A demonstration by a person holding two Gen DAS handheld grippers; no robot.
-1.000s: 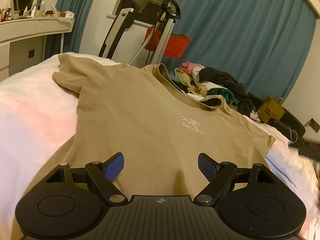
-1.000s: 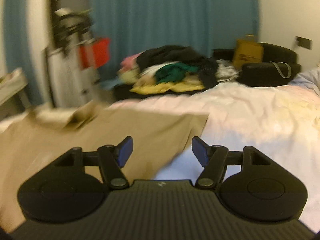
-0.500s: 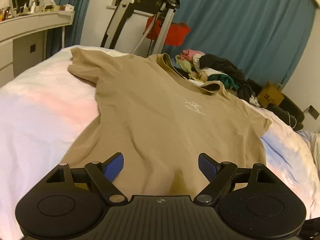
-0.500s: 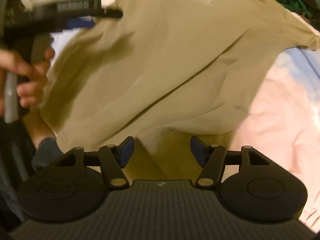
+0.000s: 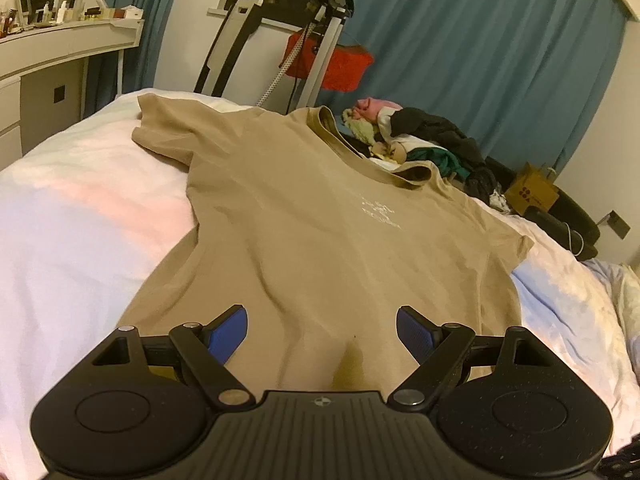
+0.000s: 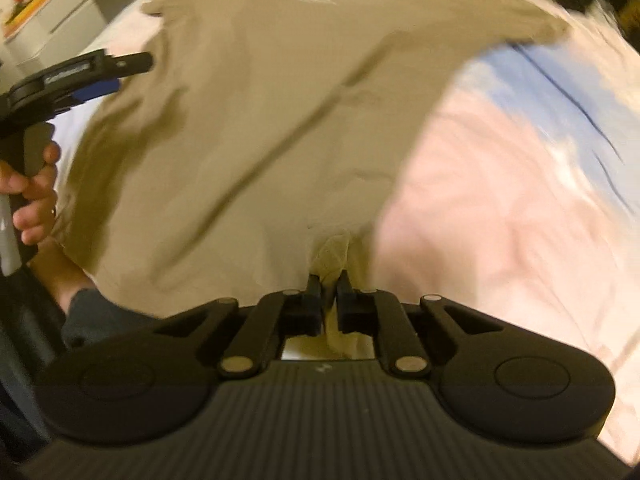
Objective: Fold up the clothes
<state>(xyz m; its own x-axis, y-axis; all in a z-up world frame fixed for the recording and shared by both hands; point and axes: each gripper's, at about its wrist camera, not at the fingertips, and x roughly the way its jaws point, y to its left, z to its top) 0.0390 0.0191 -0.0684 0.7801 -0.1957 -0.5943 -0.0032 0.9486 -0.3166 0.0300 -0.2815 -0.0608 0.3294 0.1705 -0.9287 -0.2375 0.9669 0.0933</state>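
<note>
I take the tan T-shirt (image 5: 320, 216) as my landmark: it lies face up and spread flat on the white bedsheet (image 5: 60, 240), collar at the far end, hem nearest my cameras, a small white print on its chest. Left of the shirt, past its far sleeve, a white desk (image 5: 60, 52) stands against the wall. My left gripper (image 5: 320, 334) sits over the shirt's near hem, its blue pads (image 5: 226, 334) spread wide with only flat cloth showing between them; I see no contact. In the right wrist view the hand (image 6: 34, 192) holding that gripper appears at the shirt's left edge. My right gripper (image 6: 329, 282) is at the hem toward the shirt's right side, its jaws having just closed, pressed together and pinching a small raised fold of the tan fabric. Beyond the collar lies a pile of clothes (image 5: 420, 140); behind it hang blue curtains (image 5: 480, 40).
</note>
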